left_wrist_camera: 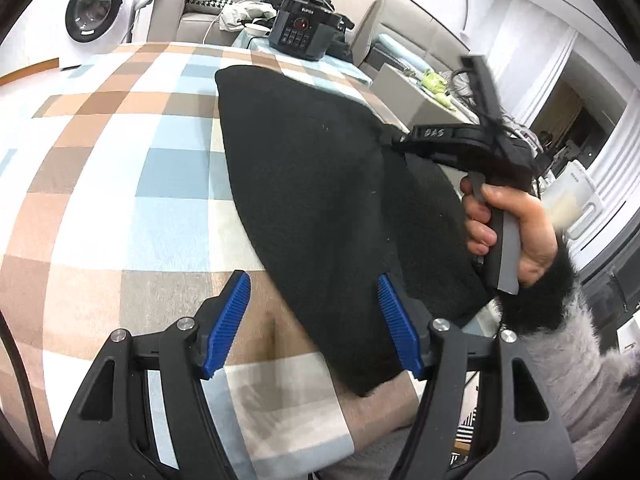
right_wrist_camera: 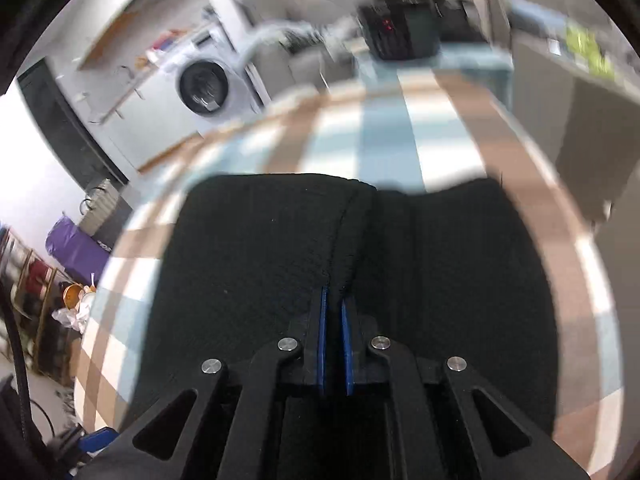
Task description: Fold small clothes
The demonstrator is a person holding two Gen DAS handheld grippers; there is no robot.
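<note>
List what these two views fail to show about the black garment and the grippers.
- Black garment: near corner hidden behind the left gripper, left wrist view.
- Right gripper: whether the pads pinch cloth is unclear, right wrist view.
- Cooker: blurred, right wrist view.

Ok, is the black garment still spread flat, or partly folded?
Partly folded: in the right wrist view one layer of the black garment overlaps another along a raised edge, where the right gripper pinches it.

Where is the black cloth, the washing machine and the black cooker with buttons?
black cloth (left_wrist_camera: 304, 184): left wrist view, middle of its flat top.
washing machine (left_wrist_camera: 94, 8): left wrist view, on its round door.
black cooker (left_wrist_camera: 302, 32): left wrist view, on its button panel.
</note>
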